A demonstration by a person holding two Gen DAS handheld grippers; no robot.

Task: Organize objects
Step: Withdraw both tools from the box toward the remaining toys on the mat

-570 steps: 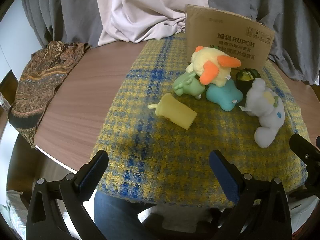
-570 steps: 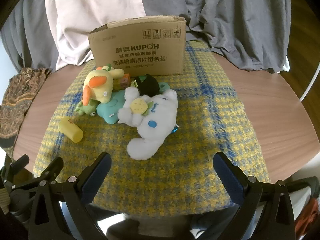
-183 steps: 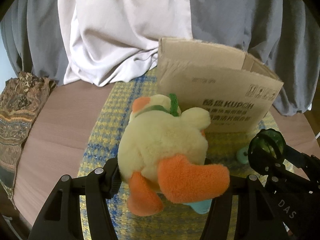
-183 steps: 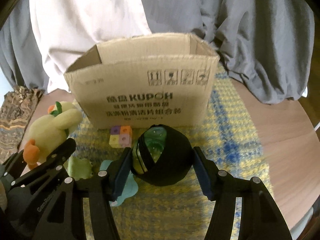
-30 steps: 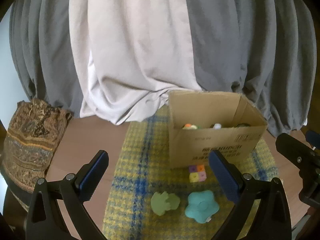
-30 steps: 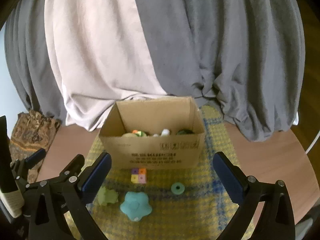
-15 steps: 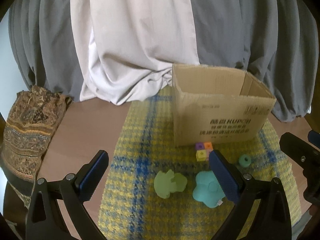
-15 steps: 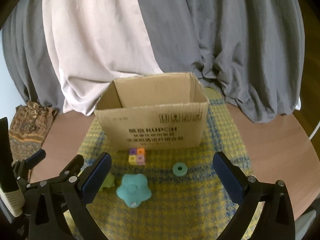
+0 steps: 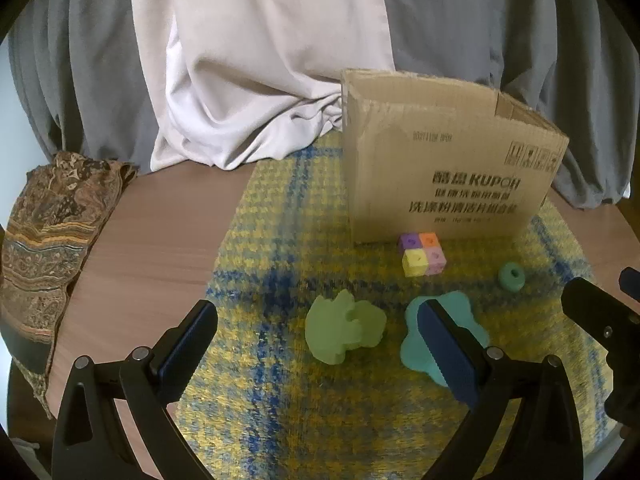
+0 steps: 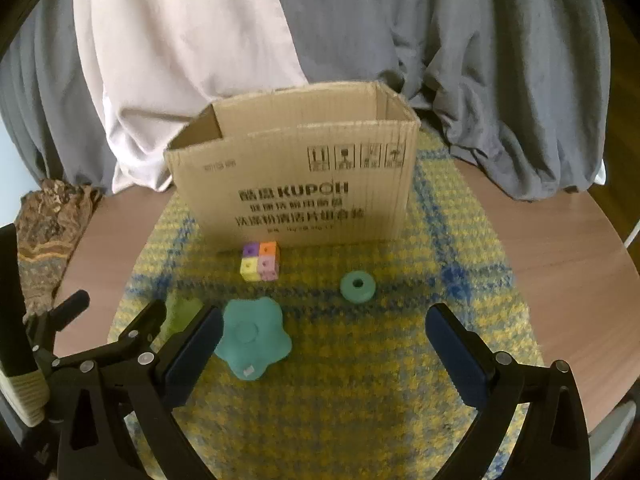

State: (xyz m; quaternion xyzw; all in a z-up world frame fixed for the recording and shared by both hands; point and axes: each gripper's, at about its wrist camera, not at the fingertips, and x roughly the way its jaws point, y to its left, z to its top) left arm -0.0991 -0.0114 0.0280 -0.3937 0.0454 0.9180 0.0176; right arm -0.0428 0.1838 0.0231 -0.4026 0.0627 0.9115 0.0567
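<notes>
An open cardboard box (image 9: 448,184) (image 10: 296,184) stands on the yellow-blue plaid cloth (image 9: 280,264). In front of it lie a coloured cube block (image 9: 421,254) (image 10: 259,266), a teal ring (image 9: 511,276) (image 10: 357,287), a teal star-shaped toy (image 9: 460,312) (image 10: 252,336) and a light green toy (image 9: 344,326) (image 10: 182,312). My left gripper (image 9: 320,344) is open and empty, above the cloth with the green toy between its fingers in view. My right gripper (image 10: 324,344) is open and empty, near the teal star.
The cloth lies on a round wooden table (image 9: 152,240). A patterned brown cloth (image 9: 48,216) hangs over the table's left edge. Grey and white curtains (image 10: 320,40) hang behind the box. The right gripper's body (image 9: 600,320) shows at the right of the left wrist view.
Both grippers have come lower and closer to the table. The box and the toys on the cloth now look larger and nearer. The box's inside is out of sight.
</notes>
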